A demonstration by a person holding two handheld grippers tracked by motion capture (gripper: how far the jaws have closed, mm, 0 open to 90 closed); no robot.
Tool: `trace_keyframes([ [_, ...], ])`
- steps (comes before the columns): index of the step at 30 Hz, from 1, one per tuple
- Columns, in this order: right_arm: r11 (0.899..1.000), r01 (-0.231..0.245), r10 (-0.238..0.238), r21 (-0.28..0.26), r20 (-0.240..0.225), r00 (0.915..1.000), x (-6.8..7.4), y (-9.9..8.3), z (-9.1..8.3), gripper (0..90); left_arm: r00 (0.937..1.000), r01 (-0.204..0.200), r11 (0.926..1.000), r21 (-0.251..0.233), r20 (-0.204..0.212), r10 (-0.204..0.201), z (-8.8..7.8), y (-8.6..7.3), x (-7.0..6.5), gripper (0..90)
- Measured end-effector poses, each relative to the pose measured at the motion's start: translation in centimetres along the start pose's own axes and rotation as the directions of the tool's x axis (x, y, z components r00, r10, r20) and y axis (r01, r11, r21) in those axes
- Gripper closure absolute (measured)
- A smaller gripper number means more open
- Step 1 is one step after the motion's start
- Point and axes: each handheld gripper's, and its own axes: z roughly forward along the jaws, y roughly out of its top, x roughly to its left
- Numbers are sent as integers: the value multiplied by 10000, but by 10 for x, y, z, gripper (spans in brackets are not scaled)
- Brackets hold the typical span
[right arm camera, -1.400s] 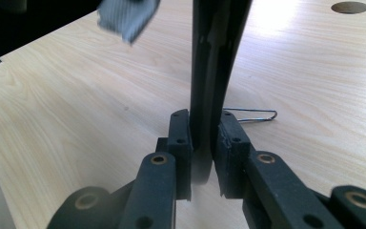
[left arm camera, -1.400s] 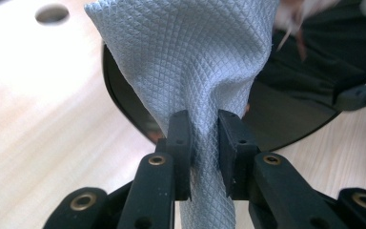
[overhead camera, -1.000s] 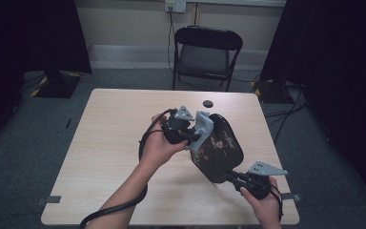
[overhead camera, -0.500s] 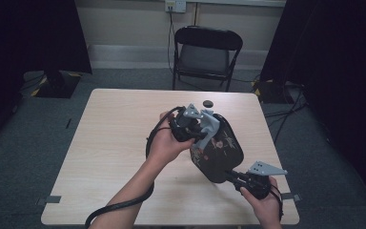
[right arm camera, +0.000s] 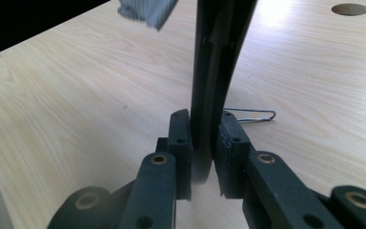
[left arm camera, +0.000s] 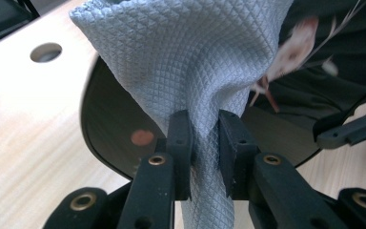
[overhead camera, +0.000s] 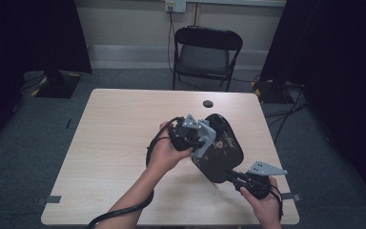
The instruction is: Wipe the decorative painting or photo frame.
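Broadly, the pale wooden surface (overhead camera: 114, 143) carries the whole job, with a folding chair (overhead camera: 205, 52) standing beyond its far edge and a round cable hole (overhead camera: 208, 103) near that edge.

Next in size is the black lacquered tray (overhead camera: 224, 148), glossy, with a pale flower-like pattern, held up off the surface toward its right-hand side and tilted so its face turns to the left hand. The right gripper (overhead camera: 240, 177) pinches the tray's near rim; in the right gripper view the jaws (right arm camera: 205, 143) stand narrow with the thin dark edge of the tray (right arm camera: 214, 71) upright between them. A bent wire piece (right arm camera: 252, 114), perhaps a clip, lies on the wood just behind.

The left gripper (left arm camera: 205, 138) is closed on a grey waffle-weave cloth (left arm camera: 186, 62), which bunches out above the jaws and lies against the tray's face (left arm camera: 119, 124); from above, the cloth (overhead camera: 205, 140) sits at the tray's left edge.

This looks like wiping the tray. To do it well, I would keep the right-hand pinch firm and low on the rim so the tray does not swing, and press the loose fold of cloth, not the hard jaw tips, onto the lacquer. A small reddish spot (left arm camera: 142, 137) shows on the gloss near the left jaw, though it may be a reflection; short overlapping strokes there would settle it.
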Motion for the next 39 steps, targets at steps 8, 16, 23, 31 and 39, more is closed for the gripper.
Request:
trace_keyframes([
  [8,10000,-10,10,-19,-16,10000,0,0,0,790,10000,63,9992,383,41,-65,15,-19,-3,765],
  [16,10000,-17,17,-10,-17,10000,0,0,0,790,9995,234,9980,587,178,-245,31,-38,-7,766],
  [23,10000,-16,16,-11,-17,10000,0,0,0,790,9990,326,9948,963,266,-353,42,-56,-11,766],
  [31,10000,-26,26,-10,-19,10000,0,0,0,790,9978,508,9915,1198,352,-554,56,-73,-15,767],
  [39,10000,-9,9,-17,-24,10000,0,0,0,790,9976,538,9917,1167,362,-584,59,-79,-18,769],
])
